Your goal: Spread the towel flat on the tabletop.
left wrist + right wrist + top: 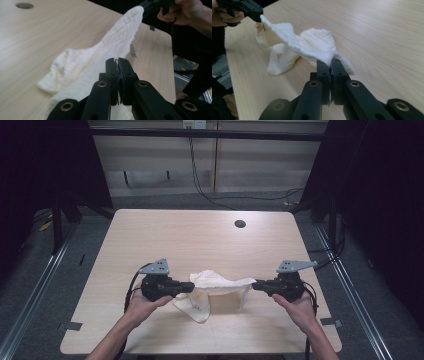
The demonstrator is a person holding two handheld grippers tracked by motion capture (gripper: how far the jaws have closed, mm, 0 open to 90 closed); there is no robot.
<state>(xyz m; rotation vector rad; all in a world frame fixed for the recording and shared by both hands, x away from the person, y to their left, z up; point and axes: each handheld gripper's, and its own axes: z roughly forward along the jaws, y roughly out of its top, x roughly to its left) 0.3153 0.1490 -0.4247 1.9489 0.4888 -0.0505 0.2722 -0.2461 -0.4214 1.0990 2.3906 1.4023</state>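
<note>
A soft, cream, waffle-textured cloth (216, 287) with rumpled folds hangs stretched between the two grippers above the pale wood-grain table (200, 240), its lower folds drooping onto the tabletop toward 6 o'clock. The left gripper (191, 287), at the cloth's 9 o'clock, has its black jaws pressed together, pinching one corner, and the right gripper (254, 285), at 3 o'clock, pinches the opposite corner likewise. A small printed motif near the cloth's hem is too blurred to read, and the pinched corners are hidden between the jaws.

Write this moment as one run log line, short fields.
left gripper: shut on white cloth | right gripper: shut on white cloth | cloth: partly lifted
</note>
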